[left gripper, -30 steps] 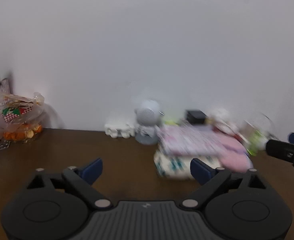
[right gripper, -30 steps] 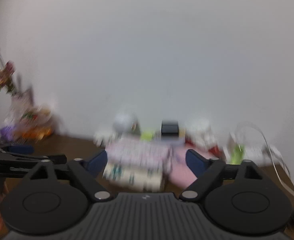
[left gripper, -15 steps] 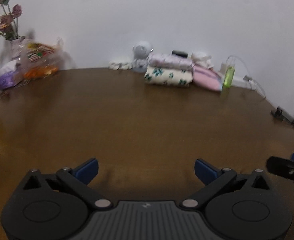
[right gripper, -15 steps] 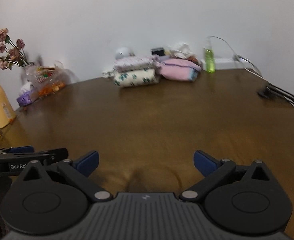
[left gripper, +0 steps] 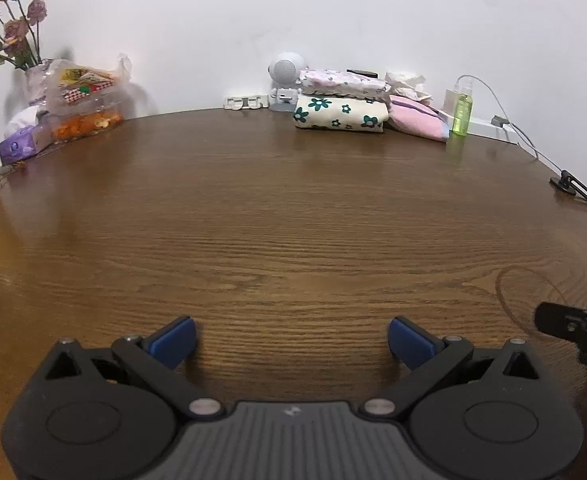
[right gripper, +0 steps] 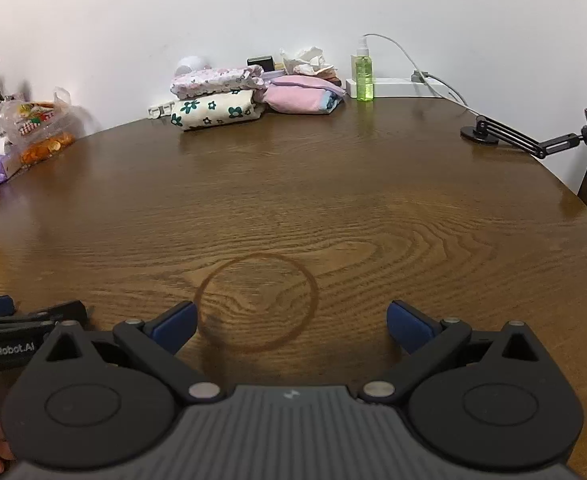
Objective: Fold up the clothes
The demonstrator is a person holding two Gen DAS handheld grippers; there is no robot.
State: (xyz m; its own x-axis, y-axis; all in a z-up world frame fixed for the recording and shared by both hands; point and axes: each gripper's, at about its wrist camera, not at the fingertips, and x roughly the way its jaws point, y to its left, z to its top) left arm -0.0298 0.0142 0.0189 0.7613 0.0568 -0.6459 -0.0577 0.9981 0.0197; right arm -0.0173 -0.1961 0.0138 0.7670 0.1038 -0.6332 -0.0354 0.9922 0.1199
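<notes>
i have both tools low over the bare brown table (left gripper: 293,208), pointing down and across it toward the far wall. in the left wrist view my left gripper (left gripper: 291,338) fills the bottom of the frame, its blue pads wide apart with only wood grain between them. at the lower right edge of that view the tip of the other tool pokes in. in the right wrist view my right gripper (right gripper: 291,330) sits the same way, pads spread fully, nothing between them but a dark ring stain (right gripper: 255,302) on the wood just ahead of the left pad.

the clothes are far from me, in the upper middle of both frames against the wall, all already folded: a cream flowered garment (left gripper: 339,114) at the bottom, a pale pink-print garment (left gripper: 341,82) stacked on top of it, and a pink folded piece (left gripper: 415,122) touching them on the right.

just right of the pink piece stands a green spray bottle (left gripper: 462,114). a white round speaker (left gripper: 284,74) stands behind the stack on its left. at the upper left of the left view i see flowers (left gripper: 7,28) and a bag of snacks (left gripper: 81,100). a black phone arm (right gripper: 533,138) sits at the right of the right view.
</notes>
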